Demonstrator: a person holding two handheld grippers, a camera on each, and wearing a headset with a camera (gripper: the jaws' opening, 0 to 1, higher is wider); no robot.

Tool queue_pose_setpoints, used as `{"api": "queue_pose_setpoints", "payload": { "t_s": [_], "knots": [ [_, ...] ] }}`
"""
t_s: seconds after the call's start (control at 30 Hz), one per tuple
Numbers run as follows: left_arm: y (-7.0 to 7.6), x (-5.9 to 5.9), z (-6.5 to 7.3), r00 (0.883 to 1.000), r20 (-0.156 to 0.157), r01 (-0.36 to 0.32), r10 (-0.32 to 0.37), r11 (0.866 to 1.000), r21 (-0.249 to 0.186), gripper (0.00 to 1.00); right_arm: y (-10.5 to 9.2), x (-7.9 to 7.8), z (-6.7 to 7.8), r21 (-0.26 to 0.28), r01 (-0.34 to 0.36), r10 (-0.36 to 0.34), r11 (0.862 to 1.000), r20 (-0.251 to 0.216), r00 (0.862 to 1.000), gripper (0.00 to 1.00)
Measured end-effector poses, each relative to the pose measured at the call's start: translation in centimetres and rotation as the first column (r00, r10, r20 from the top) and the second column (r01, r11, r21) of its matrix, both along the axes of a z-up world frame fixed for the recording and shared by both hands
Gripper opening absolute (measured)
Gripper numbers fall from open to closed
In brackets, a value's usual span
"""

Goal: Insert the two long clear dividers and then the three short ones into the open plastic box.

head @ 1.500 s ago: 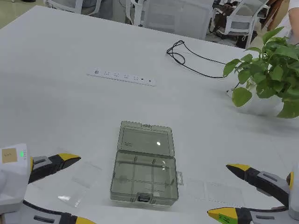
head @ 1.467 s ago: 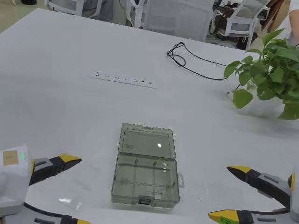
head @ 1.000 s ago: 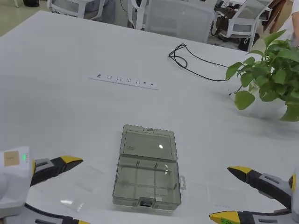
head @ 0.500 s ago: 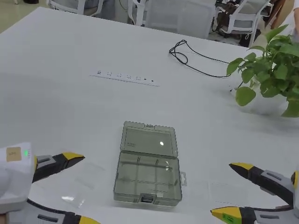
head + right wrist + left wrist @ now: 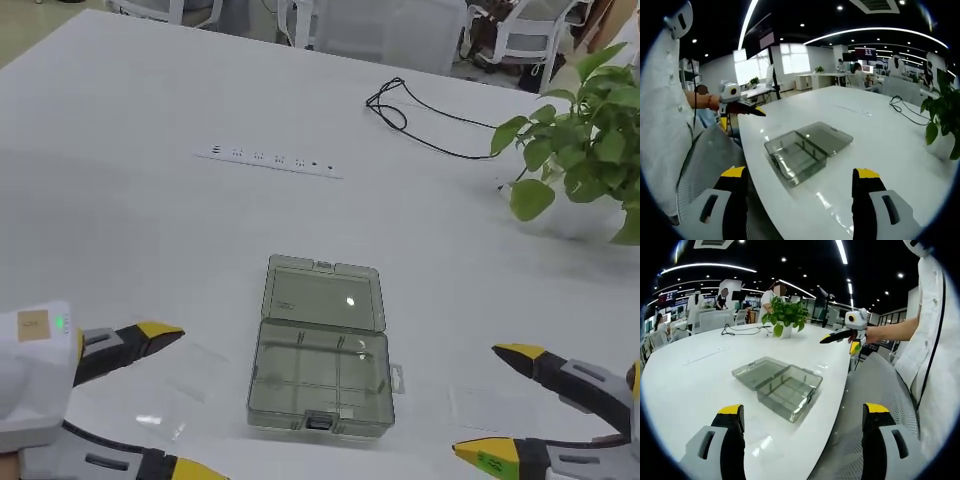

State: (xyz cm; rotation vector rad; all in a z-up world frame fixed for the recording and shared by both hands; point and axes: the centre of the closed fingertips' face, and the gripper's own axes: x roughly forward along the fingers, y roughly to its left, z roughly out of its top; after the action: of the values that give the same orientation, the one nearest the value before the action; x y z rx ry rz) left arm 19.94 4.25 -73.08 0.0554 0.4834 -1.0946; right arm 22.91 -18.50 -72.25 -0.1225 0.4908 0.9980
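Open plastic box [image 5: 320, 375] sits btm centre of head view, lid [image 5: 325, 292] flat behind it. Clear dividers [image 5: 170, 385] lie on table [image 5: 150, 230] lower left, more dividers [image 5: 505, 408] lower right. Left gripper [image 5: 185, 400], lower left, jaws wide, empty; right gripper [image 5: 487, 400], lower right, same.

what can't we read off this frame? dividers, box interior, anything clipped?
- clear dividers, head view: nearly invisible against the white table; count and long versus short cannot be told.
- plastic box interior, every view: the grid lines could be fitted dividers or moulded ribs; the tinted walls and small size blur them.
- right gripper, head view: body cut off by the lower right edge; jaws stand apart.
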Motion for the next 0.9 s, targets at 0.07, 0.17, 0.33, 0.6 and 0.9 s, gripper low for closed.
{"api": "queue_pose_setpoints", "payload": {
  "t_s": [0.07,0.17,0.33,0.6,0.9],
  "knots": [
    [-0.03,0.02,-0.02,1.000,0.000,0.003,-0.003,1.000,0.002,1.00,0.00,0.01,-0.05,-0.001,-0.001,0.001,1.000,-0.001,1.000,0.87],
    [-0.08,0.06,-0.01,1.000,-0.001,0.004,-0.004,1.000,0.001,1.00,-0.02,0.03,-0.12,-0.001,0.000,0.000,1.000,-0.004,1.000,0.87],
    [-0.14,0.15,-0.17,1.000,-0.006,0.006,-0.006,1.000,-0.002,1.00,0.05,-0.03,-0.24,-0.003,-0.001,0.001,1.000,-0.013,1.000,0.86],
    [-0.04,0.37,-0.31,1.000,-0.011,0.002,-0.002,1.000,-0.005,1.00,-0.06,0.16,-0.30,-0.005,0.000,0.000,1.000,-0.018,1.000,0.86],
    [0.01,0.69,-0.35,1.000,-0.015,-0.002,0.002,1.000,-0.004,1.00,-0.01,0.67,-0.06,-0.007,-0.002,0.002,1.000,-0.015,1.000,0.85]
  ]
}}
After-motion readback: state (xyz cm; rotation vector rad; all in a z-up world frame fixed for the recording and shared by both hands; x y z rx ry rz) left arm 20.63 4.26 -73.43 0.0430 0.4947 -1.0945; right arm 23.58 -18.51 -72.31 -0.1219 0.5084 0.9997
